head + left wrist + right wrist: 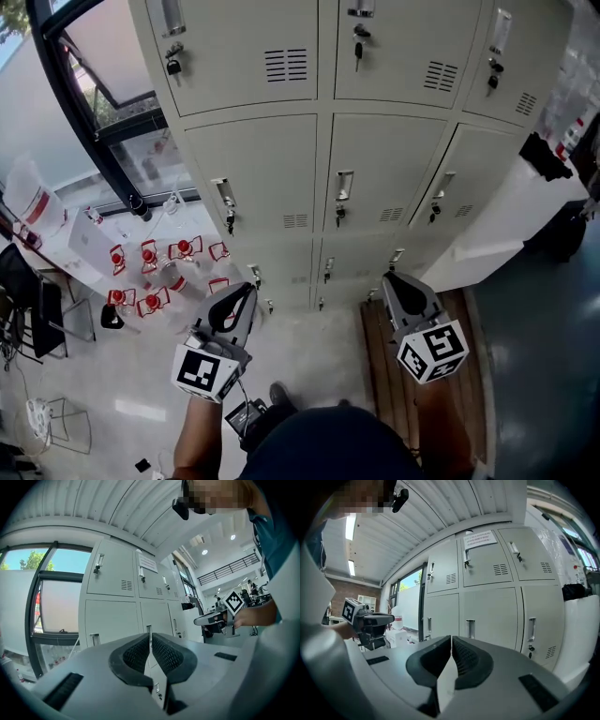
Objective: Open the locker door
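Both claws are shut tight with nothing between the pads. The left claw (pixel 150 636) and the right claw (pixel 451 639) each point roughly level at the lockers (pixel 375 122) and are well short of them.

The first risk is in that state. Closed jaws cannot take a handle, and if they arrive shut the tips will butt against the metal and skid off. They need to open before contact.

Straight ahead of the right claw is a door (pixel 487 613), closed, with its handle (pixel 471 628) just above the tips. Another handle (pixel 148 629) lines up over the left claw's tips. I cannot tell which door is meant, so both claws could go for different ones.

The handles are slim, upright and recessed. A claw that comes in off-centre would likely pinch only the edge and slip off on the pull.

Beyond and below the handles hang keys (pixel 230 223). A low approach could knock one or snag it. If a lock is turned, pulling would strain the grip and move nothing.

The doors swing outward, so a straight pull may fight the hinge.
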A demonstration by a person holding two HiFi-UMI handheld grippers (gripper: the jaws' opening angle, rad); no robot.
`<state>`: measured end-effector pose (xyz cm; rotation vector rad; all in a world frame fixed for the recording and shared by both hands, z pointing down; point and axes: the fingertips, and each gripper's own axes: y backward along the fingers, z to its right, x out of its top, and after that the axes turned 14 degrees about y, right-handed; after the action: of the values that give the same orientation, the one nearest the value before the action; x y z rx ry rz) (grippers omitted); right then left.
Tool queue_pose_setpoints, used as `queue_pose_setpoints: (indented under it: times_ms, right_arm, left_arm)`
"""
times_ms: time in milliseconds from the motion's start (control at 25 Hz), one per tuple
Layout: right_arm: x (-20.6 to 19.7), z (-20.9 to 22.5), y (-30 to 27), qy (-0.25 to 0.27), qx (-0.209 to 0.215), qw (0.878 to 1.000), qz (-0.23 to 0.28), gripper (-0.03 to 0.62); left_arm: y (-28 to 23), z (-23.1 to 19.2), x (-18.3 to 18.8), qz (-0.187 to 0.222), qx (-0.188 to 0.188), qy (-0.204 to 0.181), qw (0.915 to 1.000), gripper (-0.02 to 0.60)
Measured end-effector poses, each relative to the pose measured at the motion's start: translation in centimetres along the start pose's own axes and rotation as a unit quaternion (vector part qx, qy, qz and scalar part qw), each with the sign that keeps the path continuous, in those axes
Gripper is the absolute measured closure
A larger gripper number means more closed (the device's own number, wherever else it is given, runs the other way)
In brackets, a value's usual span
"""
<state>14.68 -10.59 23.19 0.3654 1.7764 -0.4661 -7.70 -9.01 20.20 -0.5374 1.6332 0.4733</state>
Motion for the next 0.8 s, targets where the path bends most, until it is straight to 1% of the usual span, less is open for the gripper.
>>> queue_pose_setpoints:
  times_ms: [280,520,640,800]
  right_arm:
    - [0.1,-1.7,-3.4,0.0,-0.038,0.999,-0.012,0.557]
    - [-0.6,-2.3,-6.5,0.0,-0.061,0.998,-0.018,0.557]
    - [-1.5,-2.1,-8.2,-0.004,-0.061,0.998,-0.017,0.557]
    - [-3.2,-1.6,-10.7,-0.007,-0.046,0.999,-0.02,0.557]
  left_arm:
    - [-1.0,-4.8,-0.2,-0.006,-0.042,0.005,0.9991,0.549]
    - [-1.7,-8.1,-1.7,-0.025,-0.068,0.01,0.9973,0.549]
    - [-2.4,-9.3,-2.9,-0.035,-0.068,0.013,0.997,0.55]
    - [-3.4,-10.2,-4.2,-0.041,-0.059,0.011,0.9974,0.549]
